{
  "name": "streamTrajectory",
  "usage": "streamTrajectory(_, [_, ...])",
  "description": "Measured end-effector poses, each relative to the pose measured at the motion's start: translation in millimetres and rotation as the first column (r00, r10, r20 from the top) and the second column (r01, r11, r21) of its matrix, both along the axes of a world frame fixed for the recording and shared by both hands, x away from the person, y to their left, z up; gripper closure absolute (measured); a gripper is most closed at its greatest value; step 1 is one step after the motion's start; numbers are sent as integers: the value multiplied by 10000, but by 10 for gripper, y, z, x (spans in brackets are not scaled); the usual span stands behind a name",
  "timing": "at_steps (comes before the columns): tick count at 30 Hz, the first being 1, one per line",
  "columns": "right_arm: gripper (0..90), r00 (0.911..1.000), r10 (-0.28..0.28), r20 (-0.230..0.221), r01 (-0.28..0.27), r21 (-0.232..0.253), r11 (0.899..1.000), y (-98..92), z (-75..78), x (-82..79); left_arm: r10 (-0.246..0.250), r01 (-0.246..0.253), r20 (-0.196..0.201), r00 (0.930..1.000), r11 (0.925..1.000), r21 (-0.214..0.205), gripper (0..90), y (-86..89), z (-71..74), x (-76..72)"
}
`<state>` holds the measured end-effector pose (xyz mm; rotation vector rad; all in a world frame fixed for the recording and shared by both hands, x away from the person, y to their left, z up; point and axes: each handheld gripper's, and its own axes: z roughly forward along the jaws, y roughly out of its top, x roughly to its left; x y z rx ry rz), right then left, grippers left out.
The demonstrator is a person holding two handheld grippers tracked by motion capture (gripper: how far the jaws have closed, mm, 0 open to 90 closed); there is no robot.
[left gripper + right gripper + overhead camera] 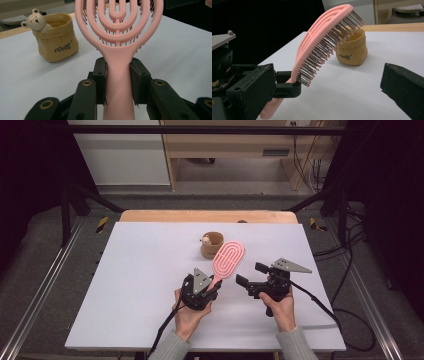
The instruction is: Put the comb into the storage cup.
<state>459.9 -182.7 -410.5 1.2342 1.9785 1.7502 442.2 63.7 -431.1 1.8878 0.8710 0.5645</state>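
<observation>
small script word, not clearly legible, on tan pouch (58, 42)

Pink vented hairbrush (228, 258), handle clamped in left gripper (212, 288), head raised, bristles down, near the tan pouch (212, 245).

A small tan pouch (212, 245) with a bear figure (205, 239) on its rim is sitting upright at about twelve o'clock on the white worktop (140, 285), its wooden edge (207, 216) showing behind.
</observation>
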Motion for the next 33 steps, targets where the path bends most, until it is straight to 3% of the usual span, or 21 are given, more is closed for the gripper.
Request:
streamTrajectory(18, [18,9998,-37,-187,39,129,9999,20,-17,13,-255,248,217,9994,9993,285,694,-141,-16,-76])
streamTrajectory(33, [62,9993,12,-382,1,324,9995,40,-33,29,-520,511,396,9979,9984,231,694,-225,7,-167])
